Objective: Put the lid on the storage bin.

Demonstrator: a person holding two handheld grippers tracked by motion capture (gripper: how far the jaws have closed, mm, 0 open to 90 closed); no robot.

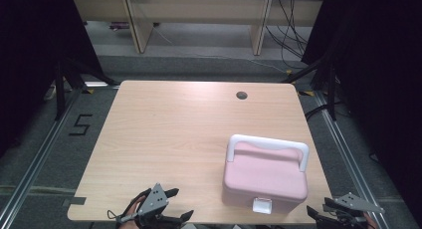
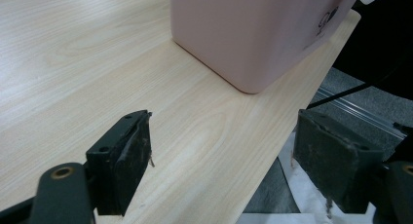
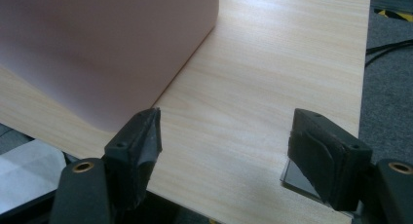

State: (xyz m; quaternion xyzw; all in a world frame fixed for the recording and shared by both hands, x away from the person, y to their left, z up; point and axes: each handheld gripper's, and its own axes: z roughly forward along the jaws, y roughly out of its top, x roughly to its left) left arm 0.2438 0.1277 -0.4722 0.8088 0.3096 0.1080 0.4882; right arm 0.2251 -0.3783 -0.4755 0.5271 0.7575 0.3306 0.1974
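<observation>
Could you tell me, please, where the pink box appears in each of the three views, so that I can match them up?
High view: the pink box sits at lower right, near the table's front edge, its white handle on top.
Left gripper view: its lower corner fills the upper right.
Right gripper view: one blurred side takes the upper left.
Shared landmark: the pale wood table edge nearest the person, which shows beside the box in all three views.

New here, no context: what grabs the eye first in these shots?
The pink box with a white handle and a white front latch, sitting at the near right of the wooden table. Next, the two grippers at the near edge, left gripper and right gripper, both with jaws open and holding nothing, flanking the box.
</observation>
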